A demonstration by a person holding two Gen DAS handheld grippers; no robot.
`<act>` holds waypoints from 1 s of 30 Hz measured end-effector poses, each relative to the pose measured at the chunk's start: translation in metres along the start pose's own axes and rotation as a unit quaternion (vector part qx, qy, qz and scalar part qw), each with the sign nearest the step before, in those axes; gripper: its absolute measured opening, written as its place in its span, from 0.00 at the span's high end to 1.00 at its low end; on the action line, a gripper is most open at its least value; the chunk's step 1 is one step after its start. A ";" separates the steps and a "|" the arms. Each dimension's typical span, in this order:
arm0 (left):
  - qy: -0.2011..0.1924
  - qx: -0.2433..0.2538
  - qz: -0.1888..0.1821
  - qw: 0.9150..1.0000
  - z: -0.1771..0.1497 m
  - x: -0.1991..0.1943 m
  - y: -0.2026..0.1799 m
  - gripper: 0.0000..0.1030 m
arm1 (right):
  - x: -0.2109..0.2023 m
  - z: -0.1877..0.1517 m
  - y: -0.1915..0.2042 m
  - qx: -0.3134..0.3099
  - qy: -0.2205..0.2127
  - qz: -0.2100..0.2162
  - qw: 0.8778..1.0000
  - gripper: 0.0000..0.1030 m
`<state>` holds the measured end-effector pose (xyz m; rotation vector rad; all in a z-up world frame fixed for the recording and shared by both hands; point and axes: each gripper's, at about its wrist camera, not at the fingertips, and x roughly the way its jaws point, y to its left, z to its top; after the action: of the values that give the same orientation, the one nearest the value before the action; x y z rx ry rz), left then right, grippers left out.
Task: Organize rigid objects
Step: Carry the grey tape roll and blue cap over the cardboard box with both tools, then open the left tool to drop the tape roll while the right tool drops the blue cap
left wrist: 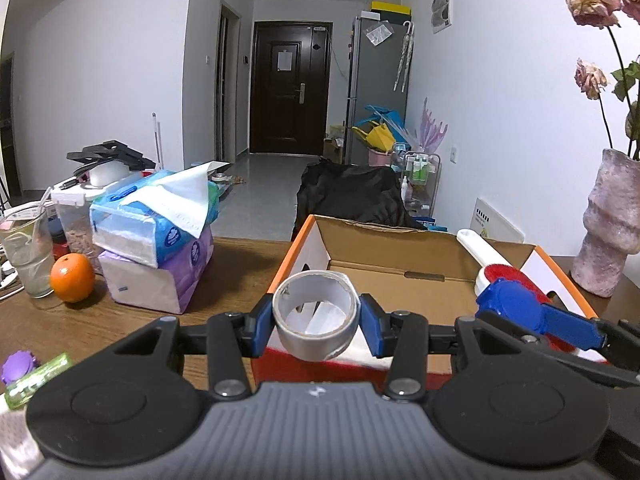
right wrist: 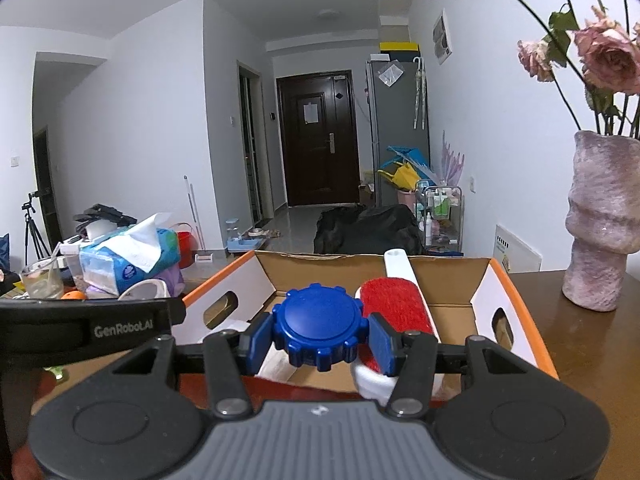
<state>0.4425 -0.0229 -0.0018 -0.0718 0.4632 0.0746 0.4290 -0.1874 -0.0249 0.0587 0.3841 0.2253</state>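
My left gripper (left wrist: pixel 316 320) is shut on a grey roll of tape (left wrist: pixel 315 326), held above the near left wall of an open cardboard box (left wrist: pixel 372 276) with orange edges. My right gripper (right wrist: pixel 320 340) is shut on a blue ridged lid (right wrist: pixel 320 326) over the box's near side (right wrist: pixel 240 280); the same blue ridged lid (left wrist: pixel 514 306) shows at the right of the left wrist view. A red brush with a white handle (right wrist: pixel 398 300) lies inside the box, also seen as the brush (left wrist: pixel 490 268) in the left wrist view.
Tissue packs (left wrist: pixel 160 236), an orange (left wrist: pixel 72 278) and a glass (left wrist: pixel 26 252) stand left of the box on the wooden table (left wrist: pixel 240 264). A pink vase (right wrist: pixel 604 220) with dried roses stands at the right. A purple lid (left wrist: pixel 16 366) and a green item (left wrist: pixel 38 378) lie near left.
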 end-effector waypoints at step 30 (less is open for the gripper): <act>0.005 0.015 -0.006 1.000 0.019 0.061 -0.010 0.55 | 0.055 0.016 -0.005 -0.031 -0.001 -0.020 0.999 0.51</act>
<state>0.5059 -0.0282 -0.0119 -0.0454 0.4740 0.0549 0.4853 -0.1797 -0.0305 -0.0105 0.3765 0.1971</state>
